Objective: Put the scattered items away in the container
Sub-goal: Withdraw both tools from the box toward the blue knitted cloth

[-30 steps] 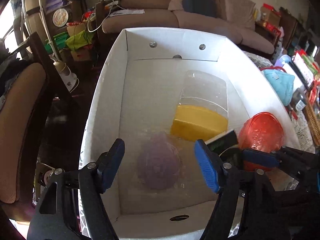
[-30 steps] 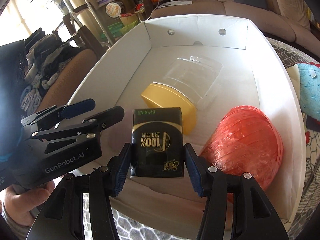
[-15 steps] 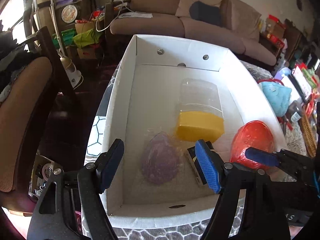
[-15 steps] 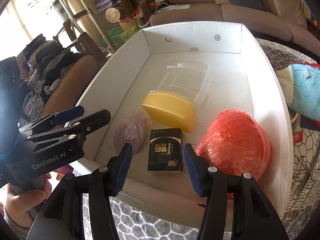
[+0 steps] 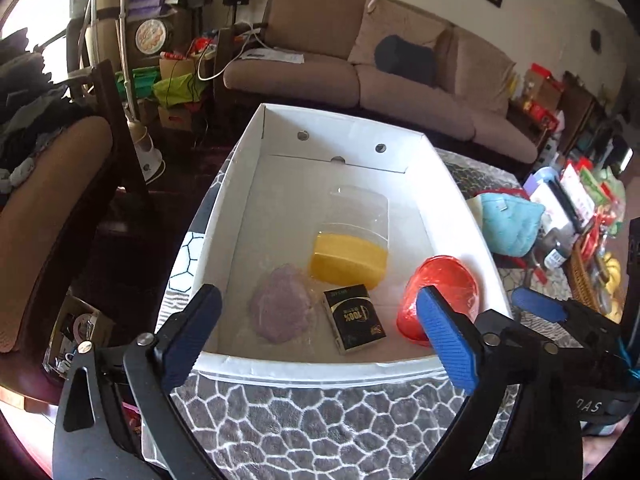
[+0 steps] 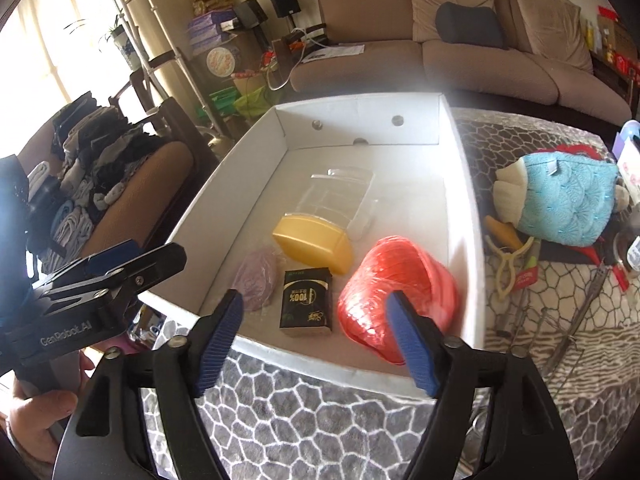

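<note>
Honeycomb-patterned cloth [image 5: 304, 432]; rectangular white box [image 5: 460, 184].

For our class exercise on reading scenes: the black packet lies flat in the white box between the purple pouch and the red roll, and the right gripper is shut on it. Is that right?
Not quite. The black packet lies in the white box as described, but the right gripper is open and holds nothing. The right wrist view shows this.
</note>
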The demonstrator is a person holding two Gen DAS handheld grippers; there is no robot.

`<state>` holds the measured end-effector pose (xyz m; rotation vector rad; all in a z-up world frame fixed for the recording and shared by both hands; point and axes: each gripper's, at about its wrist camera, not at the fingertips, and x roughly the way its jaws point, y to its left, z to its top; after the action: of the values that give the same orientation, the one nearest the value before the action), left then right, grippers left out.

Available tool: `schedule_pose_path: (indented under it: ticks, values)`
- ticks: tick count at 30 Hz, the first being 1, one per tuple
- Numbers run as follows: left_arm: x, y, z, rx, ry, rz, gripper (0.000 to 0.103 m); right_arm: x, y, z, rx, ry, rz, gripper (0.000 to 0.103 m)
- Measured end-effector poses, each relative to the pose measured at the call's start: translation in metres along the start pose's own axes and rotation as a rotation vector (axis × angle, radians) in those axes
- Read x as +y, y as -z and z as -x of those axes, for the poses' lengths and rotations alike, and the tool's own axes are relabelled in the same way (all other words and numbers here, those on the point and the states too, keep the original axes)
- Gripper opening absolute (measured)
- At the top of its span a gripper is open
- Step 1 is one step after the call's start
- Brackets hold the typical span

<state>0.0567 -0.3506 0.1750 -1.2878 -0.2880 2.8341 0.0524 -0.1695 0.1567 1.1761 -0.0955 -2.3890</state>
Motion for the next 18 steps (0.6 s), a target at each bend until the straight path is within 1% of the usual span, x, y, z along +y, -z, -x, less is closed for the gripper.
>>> schedule_pose_path:
  ticks: [1,2,4,7,11,18]
  values:
    - [-0.005,0.002,0.006,-0.007,-0.002,-0.005,0.103,-0.004,0.001,0.008,-0.015,0.004,-0.007,0.094]
    - [-0.011,0.004,0.011,-0.012,-0.004,-0.012,0.103,-0.009,0.002,0.016,-0.029,0.008,-0.015,0.095]
    - [-0.022,0.007,0.02,-0.022,-0.012,-0.026,0.103,-0.017,0.005,0.03,-0.049,0.022,-0.023,0.103]
    - [-0.038,0.015,0.034,-0.036,-0.02,-0.038,0.103,-0.027,0.01,0.049,-0.061,0.052,-0.013,0.103]
    - [-0.061,0.027,0.051,-0.049,-0.005,-0.049,0.103,-0.04,0.022,0.074,-0.077,0.073,-0.011,0.103]
    - [-0.101,0.052,0.069,-0.038,0.011,-0.074,0.103,-0.069,0.043,0.117,-0.104,0.089,-0.036,0.103]
